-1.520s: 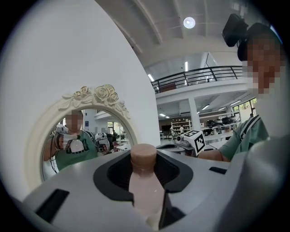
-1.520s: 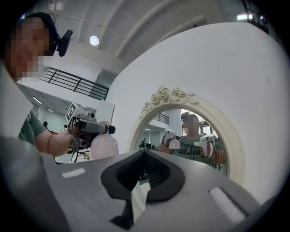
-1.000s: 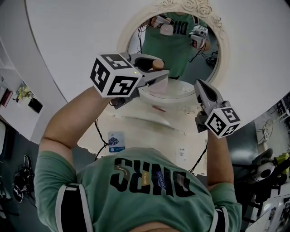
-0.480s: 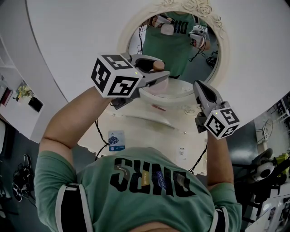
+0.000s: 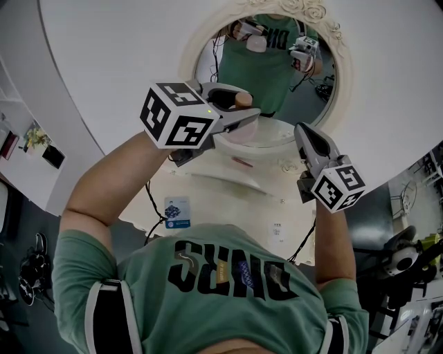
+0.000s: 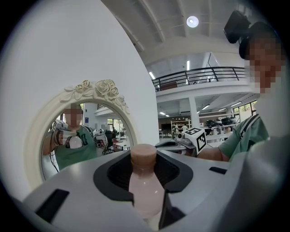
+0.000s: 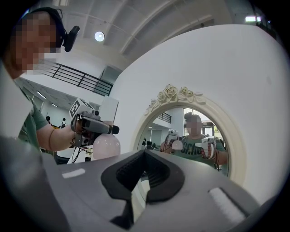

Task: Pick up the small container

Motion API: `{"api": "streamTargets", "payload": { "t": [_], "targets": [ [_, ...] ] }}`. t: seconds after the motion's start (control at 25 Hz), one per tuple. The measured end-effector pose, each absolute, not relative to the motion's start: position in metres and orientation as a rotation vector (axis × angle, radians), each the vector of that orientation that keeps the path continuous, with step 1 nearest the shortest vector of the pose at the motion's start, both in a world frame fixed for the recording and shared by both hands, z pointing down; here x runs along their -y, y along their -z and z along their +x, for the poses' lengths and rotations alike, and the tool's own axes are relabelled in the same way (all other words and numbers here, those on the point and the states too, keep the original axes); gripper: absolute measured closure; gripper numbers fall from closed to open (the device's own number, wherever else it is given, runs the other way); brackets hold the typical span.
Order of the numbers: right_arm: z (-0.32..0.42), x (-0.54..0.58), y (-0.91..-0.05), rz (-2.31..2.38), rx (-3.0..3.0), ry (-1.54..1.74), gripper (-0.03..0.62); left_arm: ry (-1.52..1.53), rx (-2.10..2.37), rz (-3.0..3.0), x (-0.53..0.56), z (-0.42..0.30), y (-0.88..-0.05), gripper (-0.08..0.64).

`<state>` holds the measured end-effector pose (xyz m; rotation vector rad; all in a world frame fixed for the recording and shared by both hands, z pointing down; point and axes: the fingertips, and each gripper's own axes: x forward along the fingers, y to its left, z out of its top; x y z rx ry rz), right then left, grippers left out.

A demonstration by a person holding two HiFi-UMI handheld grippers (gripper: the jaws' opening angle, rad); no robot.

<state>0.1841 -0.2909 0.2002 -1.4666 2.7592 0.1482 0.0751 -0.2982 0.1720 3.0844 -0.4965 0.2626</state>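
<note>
A small pale pink bottle (image 5: 243, 131) with a tan cap sits between the jaws of my left gripper (image 5: 252, 114), which is shut on it and holds it up in front of the round mirror (image 5: 273, 66). In the left gripper view the bottle (image 6: 145, 188) stands upright, its cap above the jaws. The right gripper view shows the bottle (image 7: 106, 146) from the side, hanging under the left gripper (image 7: 96, 128). My right gripper (image 5: 302, 133) is raised at the right, apart from the bottle, its jaws together with nothing in them.
A white vanity table (image 5: 228, 200) with a curved front edge lies below both grippers, with a small card (image 5: 177, 213) near its front. The mirror's ornate cream frame (image 5: 304, 12) and the white wall stand close behind. The person's reflection shows in the mirror.
</note>
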Motion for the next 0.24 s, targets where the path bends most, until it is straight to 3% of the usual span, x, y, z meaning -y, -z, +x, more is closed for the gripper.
{"api": "streamTargets", "payload": {
  "t": [0.24],
  "targets": [
    [0.1831,0.2914,-0.2003,-1.464,-2.766,-0.149,0.586,-0.261,0.498,3.084,0.2993,0.0762,-0.1718,0.43]
  ]
}}
